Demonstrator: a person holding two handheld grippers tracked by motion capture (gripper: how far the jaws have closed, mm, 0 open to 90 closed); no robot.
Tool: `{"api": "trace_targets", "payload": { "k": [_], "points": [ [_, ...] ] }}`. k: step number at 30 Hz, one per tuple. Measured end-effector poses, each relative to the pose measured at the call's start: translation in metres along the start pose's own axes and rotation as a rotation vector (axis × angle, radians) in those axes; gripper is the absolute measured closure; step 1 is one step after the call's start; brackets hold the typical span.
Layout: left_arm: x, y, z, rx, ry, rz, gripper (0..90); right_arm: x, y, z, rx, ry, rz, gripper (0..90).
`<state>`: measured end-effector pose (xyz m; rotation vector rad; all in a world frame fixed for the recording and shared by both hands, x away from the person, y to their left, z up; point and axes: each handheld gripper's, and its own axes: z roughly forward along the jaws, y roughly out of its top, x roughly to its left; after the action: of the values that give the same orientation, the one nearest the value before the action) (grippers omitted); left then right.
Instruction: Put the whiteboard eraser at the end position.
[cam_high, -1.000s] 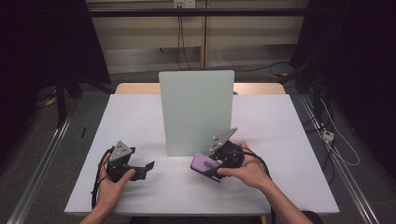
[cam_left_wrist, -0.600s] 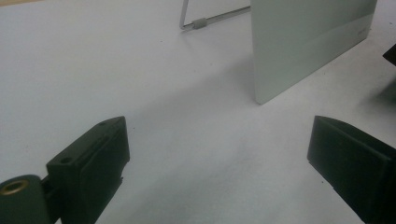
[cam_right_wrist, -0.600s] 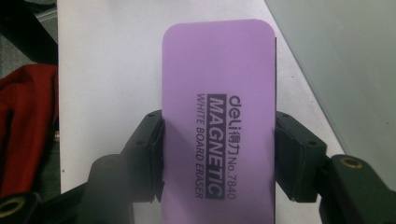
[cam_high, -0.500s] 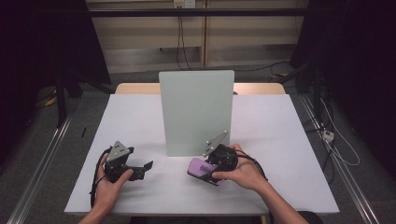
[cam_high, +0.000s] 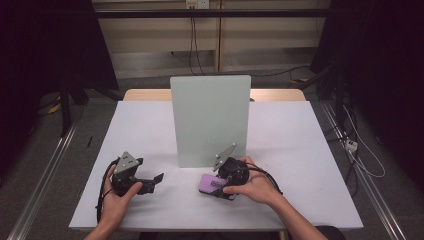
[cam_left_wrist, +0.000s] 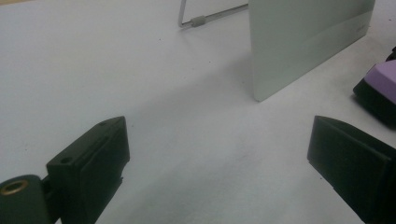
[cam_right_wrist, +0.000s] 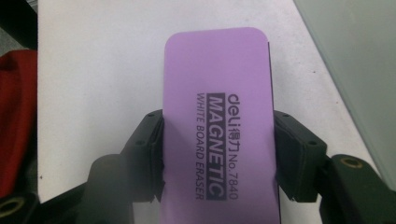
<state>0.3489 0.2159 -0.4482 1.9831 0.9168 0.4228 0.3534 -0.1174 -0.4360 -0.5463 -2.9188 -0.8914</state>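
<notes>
The right gripper (cam_right_wrist: 217, 154) clamped a purple eraser (cam_right_wrist: 218, 112) before the board (cam_high: 210, 120); the left gripper (cam_left_wrist: 219, 163) gaped wide. A careless swipe could topple the board.

place: lab | signs: white table (cam_high: 150, 125), floor rails (cam_high: 45, 175), loose cables (cam_high: 360, 145), dark curtains (cam_high: 390, 75)

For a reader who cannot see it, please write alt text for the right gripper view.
The right gripper clamps a purple whiteboard eraser by its long sides, label up, above the white table. A pale upright board stands at the right.
</notes>
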Motion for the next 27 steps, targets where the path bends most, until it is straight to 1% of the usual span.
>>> {"api": "trace_targets", "payload": {
  "k": [3, 9, 11, 15, 22, 25, 27],
  "points": [
    [0.0003, 0.0009, -0.0002, 0.0, -0.001, 0.004, 5.7, 0.0004, -0.0002, 0.0032, 0.001, -0.003, 0.003, 41.4],
    [-0.0009, 0.0006, 0.0005, 0.007, -0.002, 0.005, 5.7, -0.0005, -0.002, 0.0036, -0.012, 0.0, 0.01, 41.3],
    [-0.0005, 0.0004, 0.0004, 0.004, -0.003, 0.0, 5.7, -0.0003, -0.0022, 0.0037, -0.015, -0.002, 0.009, 41.3],
    [-0.0002, 0.0005, 0.0003, 0.003, -0.003, 0.003, 5.6, -0.0007, -0.0034, 0.0039, -0.026, -0.002, 0.011, 40.9],
    [0.0004, 0.0005, 0.0, 0.001, 0.0, 0.006, 5.7, -0.0001, -0.004, 0.0039, -0.027, -0.005, 0.02, 40.1],
    [0.0001, 0.0004, 0.0002, 0.0, -0.002, -0.001, 5.7, -0.0002, -0.004, 0.0042, -0.027, -0.013, 0.022, 36.9],
    [0.0002, 0.0005, 0.0004, 0.0, -0.002, 0.002, 5.6, -0.0007, -0.0042, 0.0046, -0.027, -0.019, 0.028, 34.2]
  ]
}}
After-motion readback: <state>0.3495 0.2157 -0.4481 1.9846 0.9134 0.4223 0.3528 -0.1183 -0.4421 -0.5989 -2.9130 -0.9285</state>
